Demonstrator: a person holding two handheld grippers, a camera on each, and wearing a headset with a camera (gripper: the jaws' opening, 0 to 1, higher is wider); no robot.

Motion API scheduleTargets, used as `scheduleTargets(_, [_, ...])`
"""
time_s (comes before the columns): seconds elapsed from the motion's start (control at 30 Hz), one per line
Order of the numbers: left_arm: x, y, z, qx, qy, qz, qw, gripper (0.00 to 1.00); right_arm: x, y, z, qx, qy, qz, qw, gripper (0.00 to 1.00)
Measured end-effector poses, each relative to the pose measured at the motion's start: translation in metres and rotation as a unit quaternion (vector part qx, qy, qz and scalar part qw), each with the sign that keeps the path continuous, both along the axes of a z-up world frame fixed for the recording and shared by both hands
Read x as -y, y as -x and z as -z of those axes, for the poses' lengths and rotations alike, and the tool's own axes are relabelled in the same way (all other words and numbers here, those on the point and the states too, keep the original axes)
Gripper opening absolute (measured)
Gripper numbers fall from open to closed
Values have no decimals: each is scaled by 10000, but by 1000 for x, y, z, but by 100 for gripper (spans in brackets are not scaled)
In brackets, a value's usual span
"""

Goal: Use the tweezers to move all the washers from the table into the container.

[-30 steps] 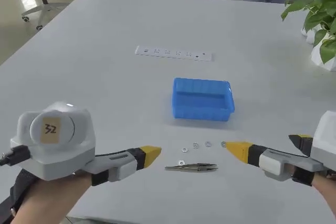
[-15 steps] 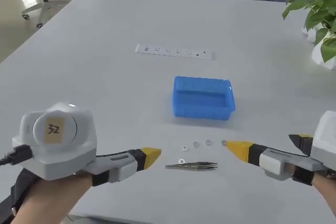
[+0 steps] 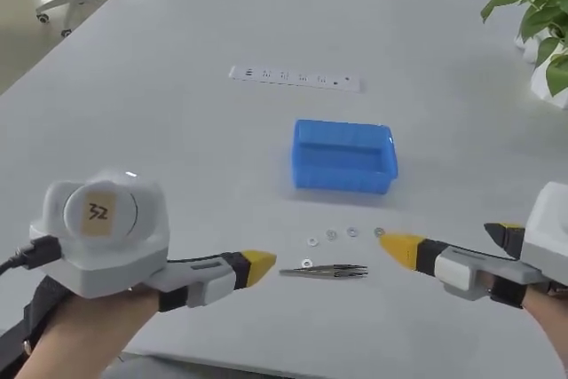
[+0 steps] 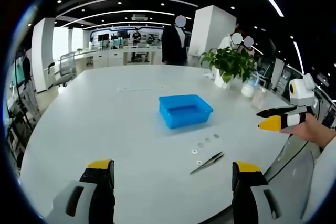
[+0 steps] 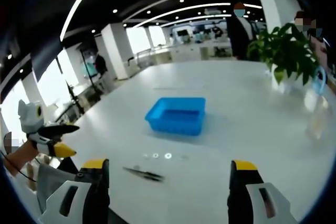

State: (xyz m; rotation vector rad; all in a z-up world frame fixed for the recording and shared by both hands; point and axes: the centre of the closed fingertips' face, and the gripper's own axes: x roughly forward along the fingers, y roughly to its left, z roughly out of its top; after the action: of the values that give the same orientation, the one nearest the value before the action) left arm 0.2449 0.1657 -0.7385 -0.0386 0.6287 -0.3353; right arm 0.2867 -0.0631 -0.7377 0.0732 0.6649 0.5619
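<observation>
The container (image 3: 343, 159) is showing bright blue on the pale grey table (image 3: 160, 59); the left gripper (image 4: 172, 167) and right gripper (image 5: 168, 164) are wearing yellow tips, the washers (image 3: 331, 235) glinting silver.

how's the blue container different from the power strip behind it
The blue container is an open-topped bin with raised walls; the power strip is a flat white bar. The container sits nearer the washers; the strip lies farther up the table. Both rest on the table with nothing touching them.
</observation>
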Motion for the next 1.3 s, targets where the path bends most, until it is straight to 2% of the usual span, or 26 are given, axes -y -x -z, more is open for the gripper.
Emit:
scheduleTargets(0.3, [6, -3, 9, -108, -61, 92, 9999, 95, 3, -2, 7, -65, 37, 25, 10000, 92])
scheduleTargets(0.37, [8, -5, 11, -104, -129, 161, 9997, 94, 6, -3, 10, -70, 31, 62, 10000, 91])
scheduleTargets(0.5, [21, -7, 16, -182, -159, 556, 9982, 90, 7, -4, 17, -172, -3, 89, 9998, 90])
scheduleTargets(0.57, [31, -8, 19, -237, -157, 820, 9962, 84, 7, -4, 20, -209, 3, 89, 9997, 90])
scheduleTargets(0.67, [40, -13, 26, -346, -258, 965, 9944, 75, 7, -4, 24, -266, -3, 93, 9996, 90])
scheduleTargets(0.77, [51, -15, 37, -562, -334, 1232, 9902, 66, 7, -4, 27, -324, 44, 72, 9994, 89])
scheduleTargets(0.83, [58, -17, 39, -547, -297, 1379, 9885, 58, 8, -5, 29, -330, 90, 64, 9994, 89])
scheduleTargets(0.9, [65, -18, 43, -608, -248, 1534, 9860, 53, 9, -6, 30, -351, 105, 67, 9993, 89])
scheduleTargets(0.97, [68, -18, 50, -745, -337, 1714, 9818, 45, 10, -8, 32, -359, 83, 93, 9993, 89])
scheduleTargets(1.03, [70, -21, 55, -737, -502, 1845, 9788, 39, 11, -9, 35, -395, 55, 126, 9991, 88])
scheduleTargets(1.13, [74, -21, 65, -922, -524, 2015, 9737, 33, 9, -9, 39, -444, 0, 144, 9989, 88])
scheduleTargets(1.23, [77, -22, 76, -1018, -618, 2180, 9687, 24, 5, -6, 43, -510, -35, 123, 9986, 88])
scheduleTargets(1.27, [77, -22, 80, -1061, -673, 2242, 9664, 23, 5, -5, 45, -534, -21, 112, 9985, 88])
scheduleTargets(1.3, [78, -21, 86, -1143, -760, 2338, 9625, 23, 4, -4, 47, -571, 13, 92, 9983, 88])
